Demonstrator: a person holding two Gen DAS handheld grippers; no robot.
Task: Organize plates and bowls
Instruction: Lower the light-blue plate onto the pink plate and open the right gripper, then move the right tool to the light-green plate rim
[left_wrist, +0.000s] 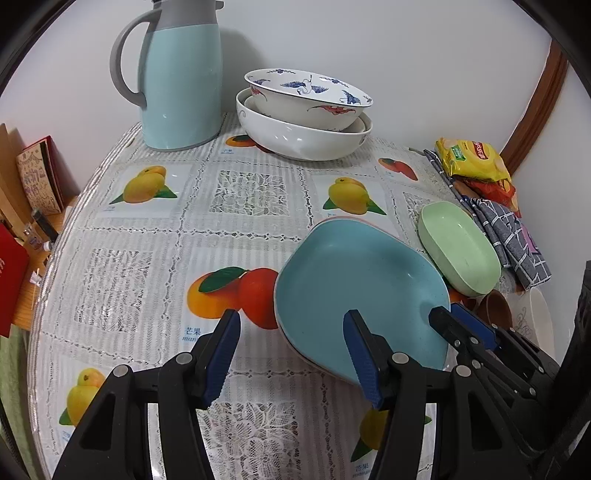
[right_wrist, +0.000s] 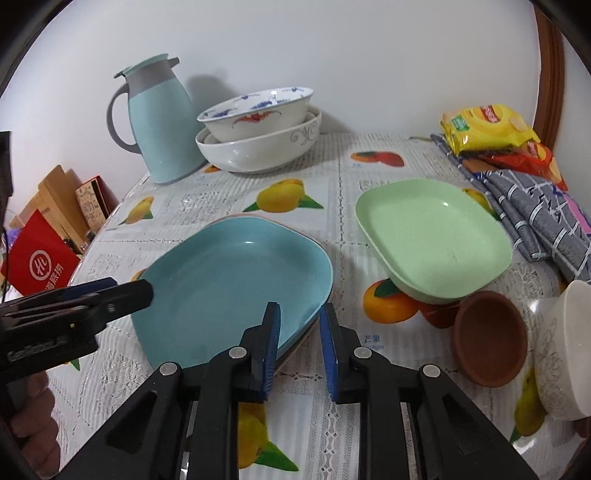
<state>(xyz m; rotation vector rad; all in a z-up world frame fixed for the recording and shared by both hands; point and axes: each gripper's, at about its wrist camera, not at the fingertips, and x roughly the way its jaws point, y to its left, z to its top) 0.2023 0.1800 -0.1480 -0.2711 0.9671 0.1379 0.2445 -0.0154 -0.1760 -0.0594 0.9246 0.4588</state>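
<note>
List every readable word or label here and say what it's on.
"芒果" with blurred Latin letters beneath: printed on the tablecloth, beside the fruit pictures.
Red bag: white circle logo, characters too blurred to read.
Yellow snack packet: brand unreadable.
Left gripper body: embossed lettering, illegible.

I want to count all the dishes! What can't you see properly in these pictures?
- The blue plate covers the plate beneath: both views, only a pinkish rim shows.
- The white bowl: right wrist view, cut off by the edge.
- The middle bowl in the back stack: both views, only its rim shows.
</note>
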